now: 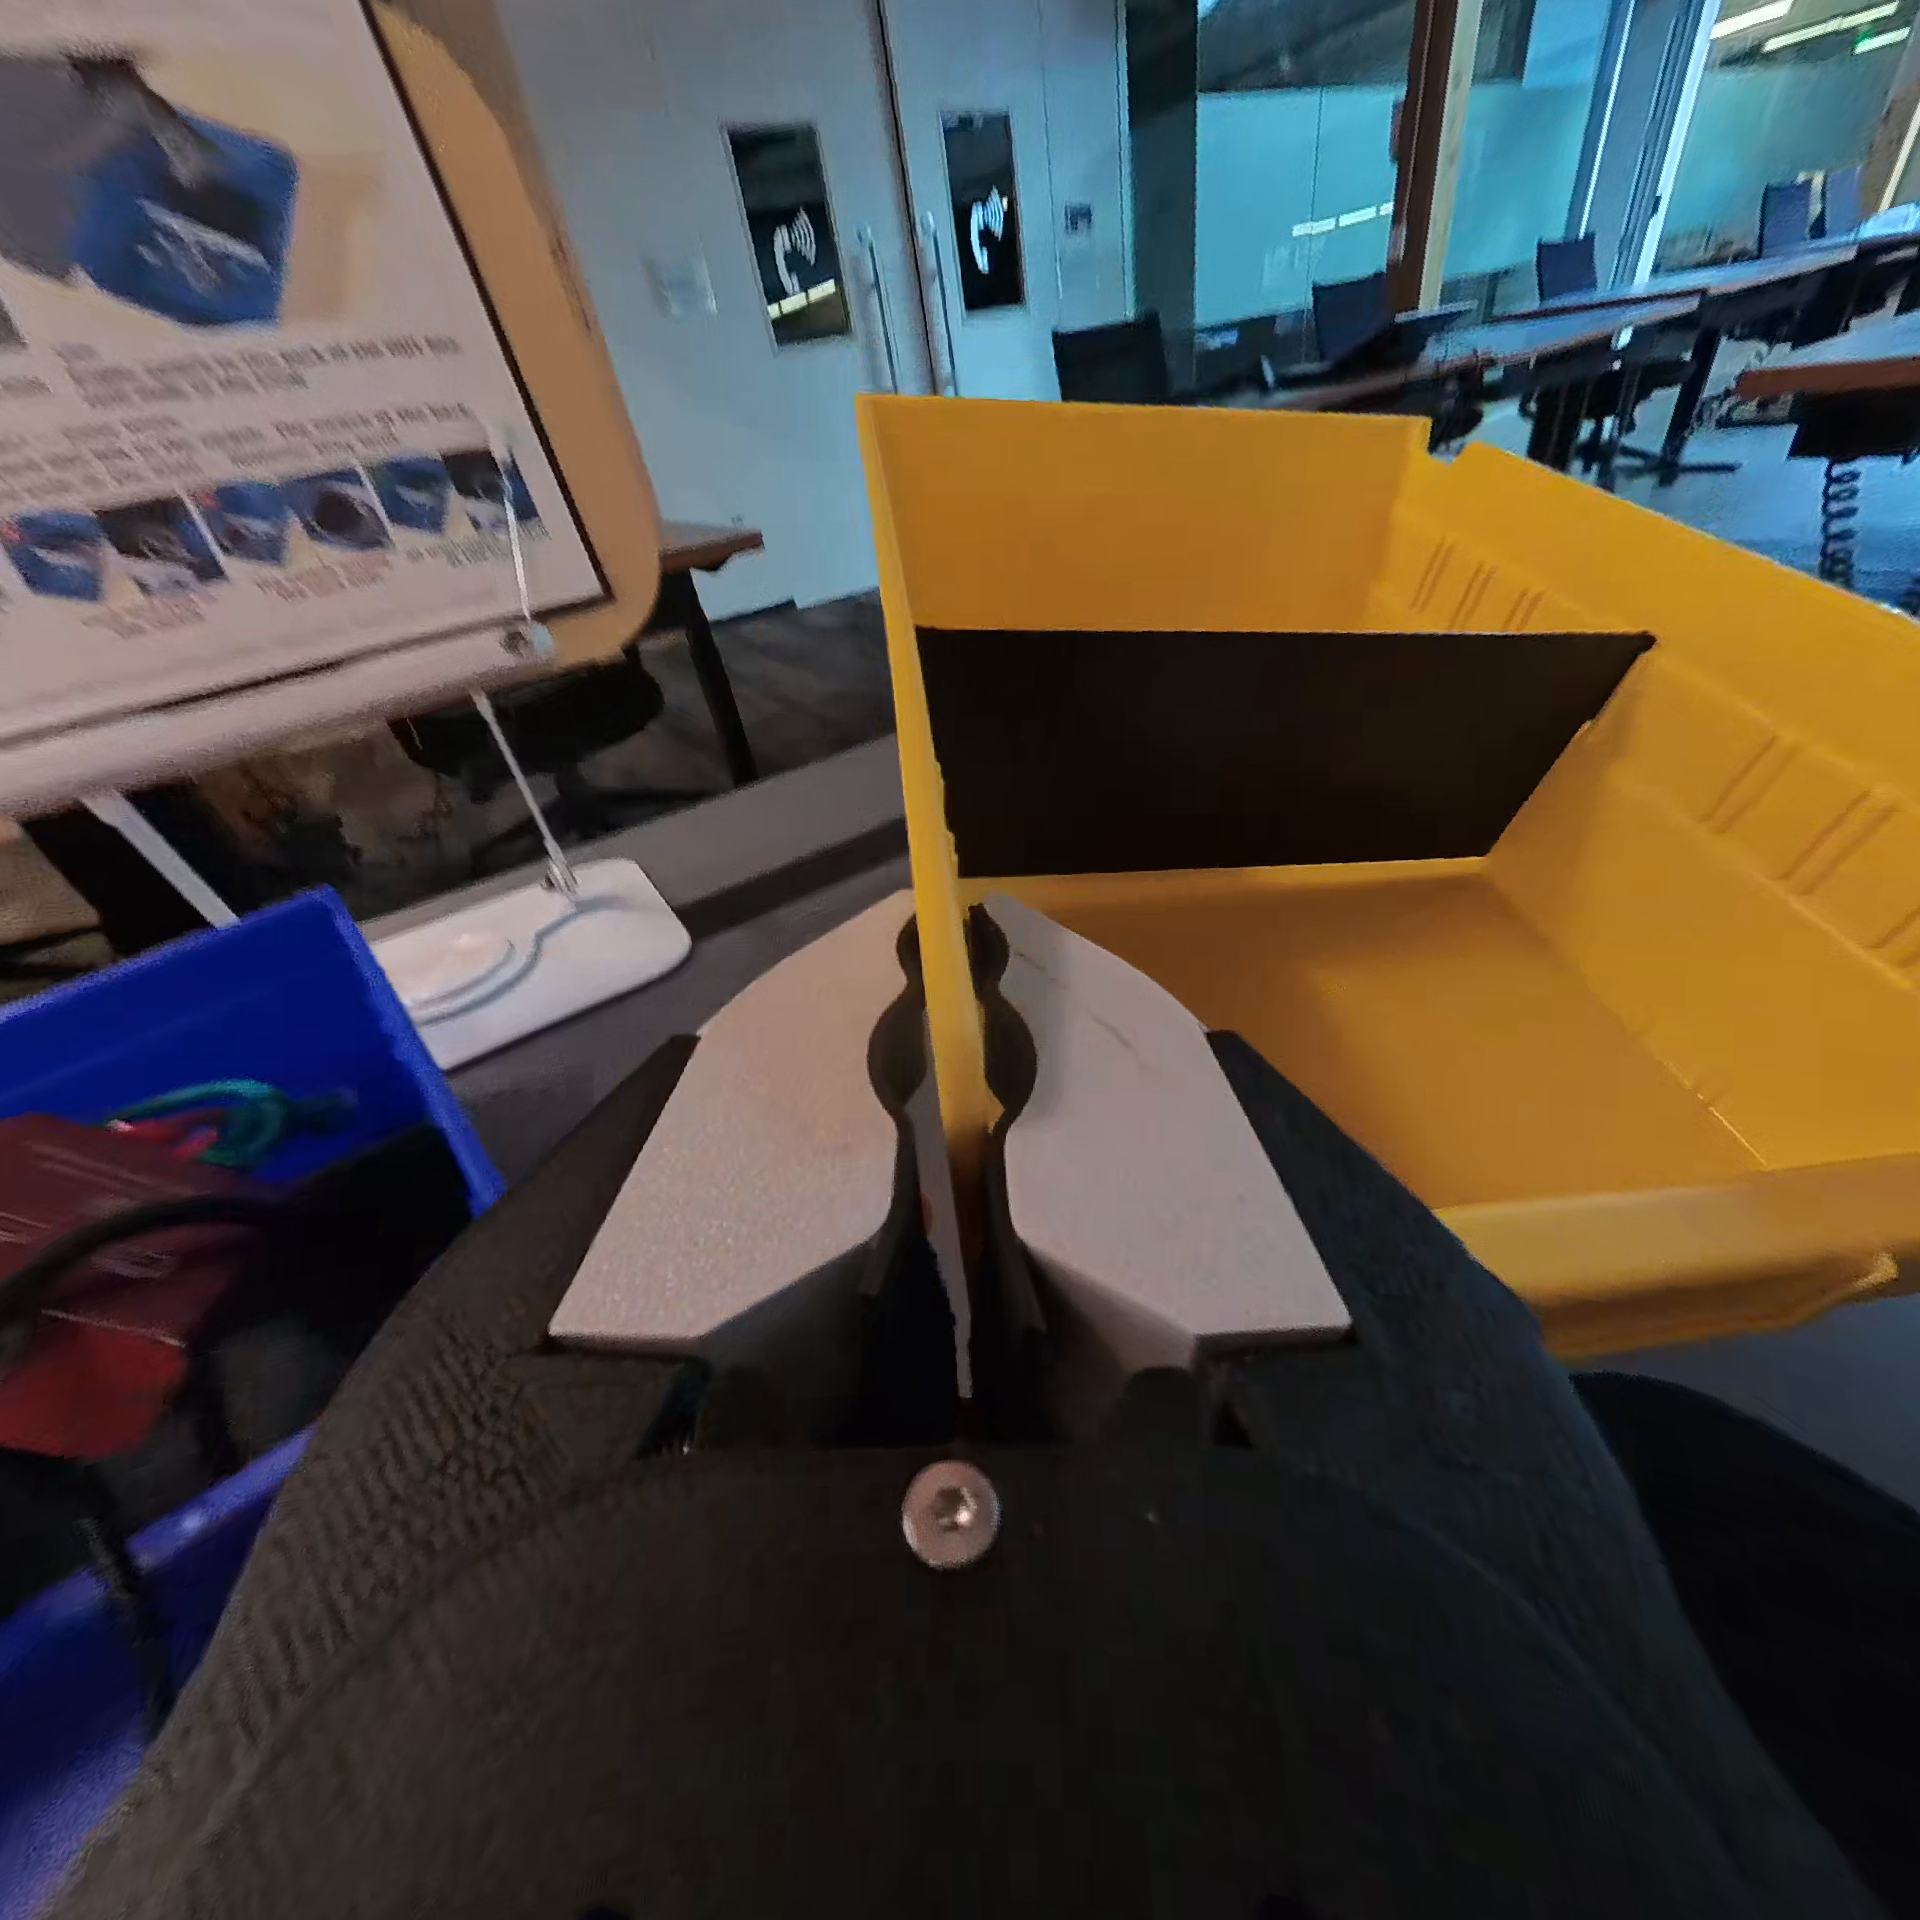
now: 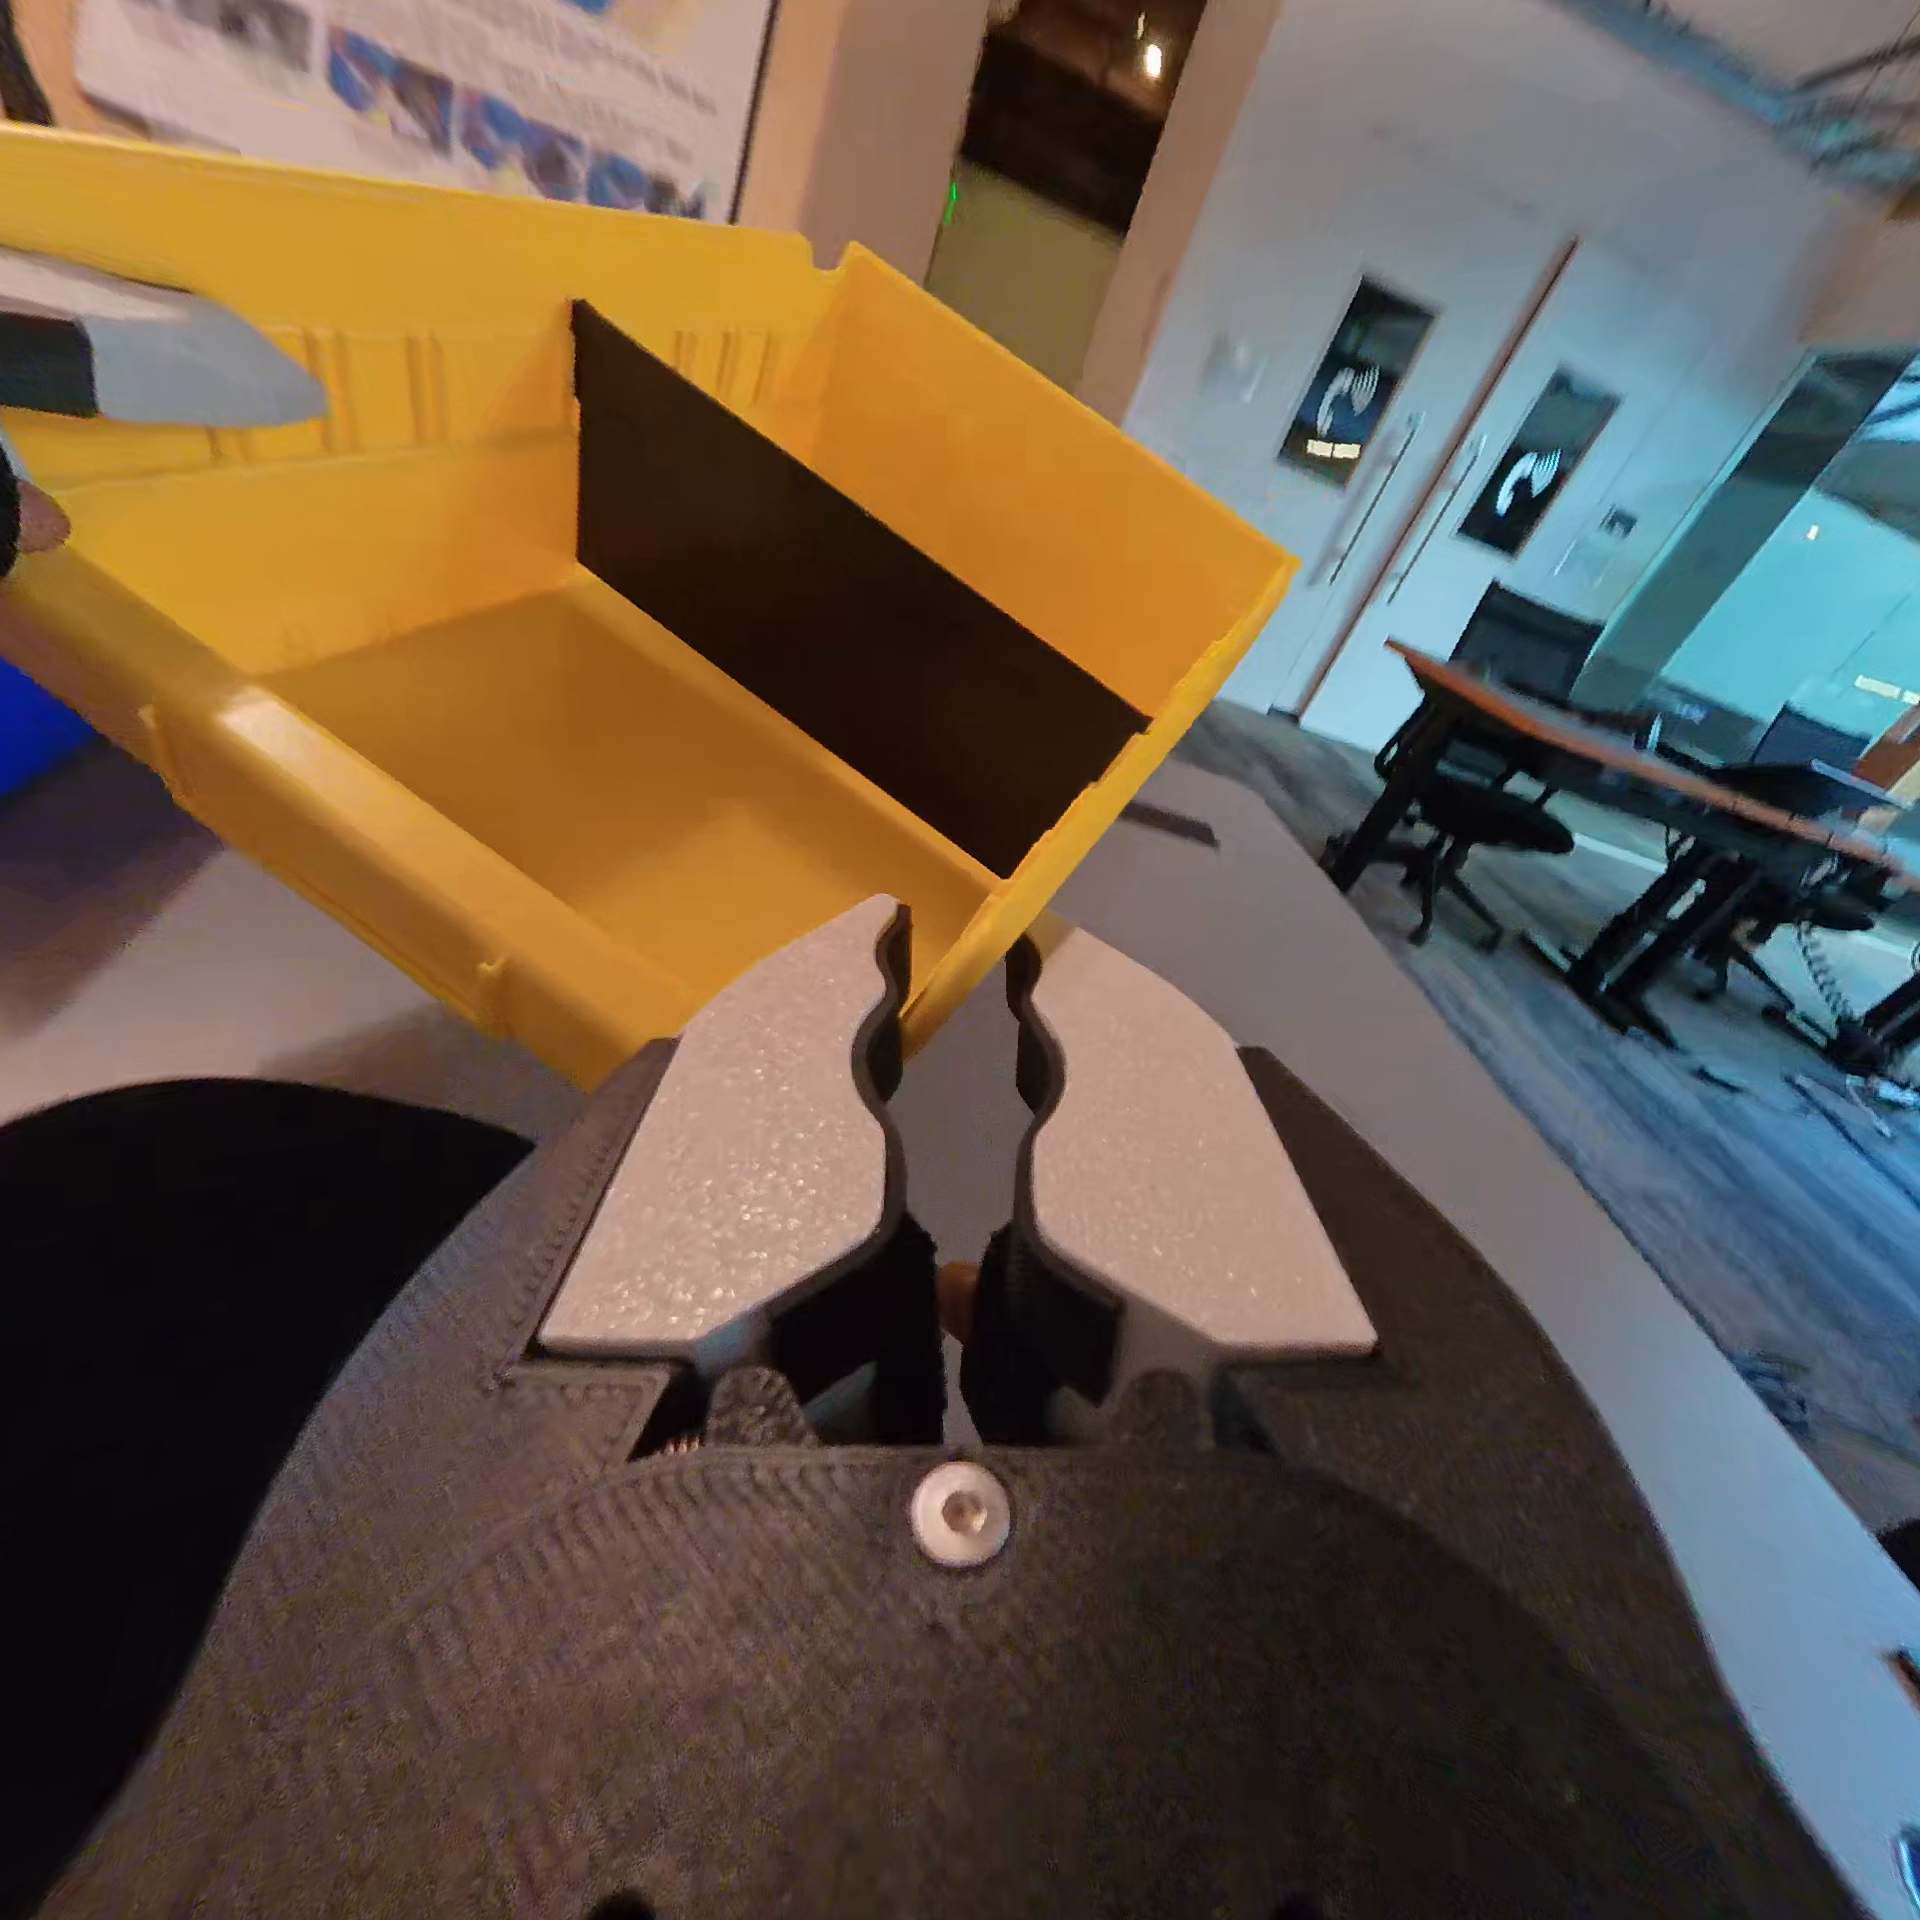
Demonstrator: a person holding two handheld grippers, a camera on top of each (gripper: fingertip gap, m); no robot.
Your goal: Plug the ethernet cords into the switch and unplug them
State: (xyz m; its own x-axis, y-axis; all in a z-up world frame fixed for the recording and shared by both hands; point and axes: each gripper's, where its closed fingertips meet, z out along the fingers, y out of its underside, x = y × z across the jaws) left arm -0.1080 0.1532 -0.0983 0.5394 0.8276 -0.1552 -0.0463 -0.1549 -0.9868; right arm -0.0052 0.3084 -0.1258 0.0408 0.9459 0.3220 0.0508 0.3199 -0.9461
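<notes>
Yellow plastic is filling both my views: the yellow bin (image 1: pixel 1351 1039) is riding tilted above the grey tabletop (image 2: pixel 1195 904), and I am holding it from two sides. My left tongs (image 1: pixel 951 935) are pinching its thin side wall, the grey fingers (image 1: pixel 790 1122) closed tight against the plastic on either side. My right tongs (image 2: pixel 956 935) are straddling the opposite wall near the corner; the left pad is touching the rim while a narrow gap is showing at the other pad, so I cannot tell whether this grip is fully clamped. Inside the bin a black divider (image 1: pixel 1247 748) is standing across the width, and the near compartment is showing bare yellow floor. Off to my left a blue bin (image 1: pixel 239 1018) is sitting on the tabletop with red and dark items and a teal loop inside it, too blurred to name. Neither ethernet cords nor a switch are showing clearly anywhere. A white instruction board (image 1: pixel 260 416) is leaning on its stand behind.
</notes>
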